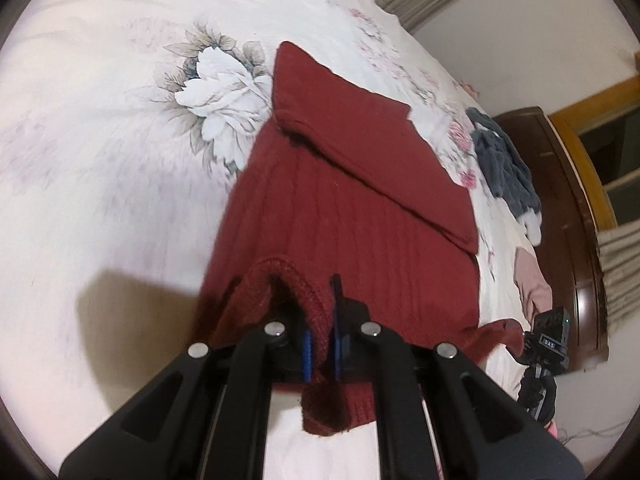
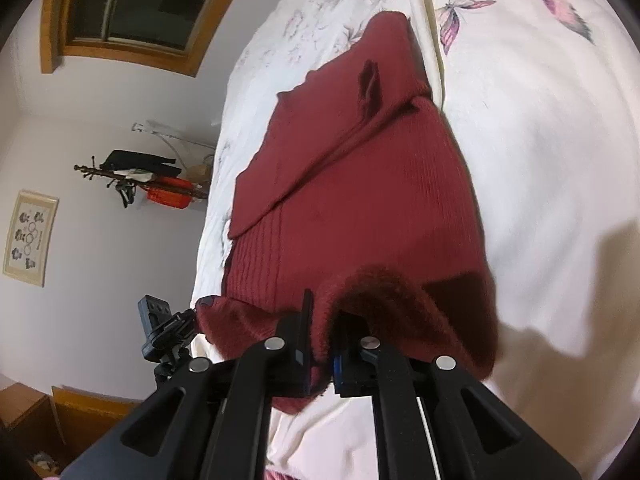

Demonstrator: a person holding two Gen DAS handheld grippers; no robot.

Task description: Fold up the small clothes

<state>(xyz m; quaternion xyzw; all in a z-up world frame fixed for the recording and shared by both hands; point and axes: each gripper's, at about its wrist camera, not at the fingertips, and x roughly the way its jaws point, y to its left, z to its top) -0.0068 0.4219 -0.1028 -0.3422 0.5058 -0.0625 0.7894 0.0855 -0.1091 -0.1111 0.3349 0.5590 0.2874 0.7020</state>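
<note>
One red knitted sweater (image 1: 344, 216) spread on the floral bedsheet (image 1: 100, 152), sleeves folded across the body; near hem pinched in both grippers, left gripper (image 1: 320, 344) clamped narrow on one corner, right gripper (image 2: 320, 344) clamped narrow on the other. Beyond it, toward the dark wooden headboard (image 1: 560, 184): one grey garment (image 1: 504, 164), one pink garment (image 1: 532, 280). Nothing lying on the sweater itself.
</note>
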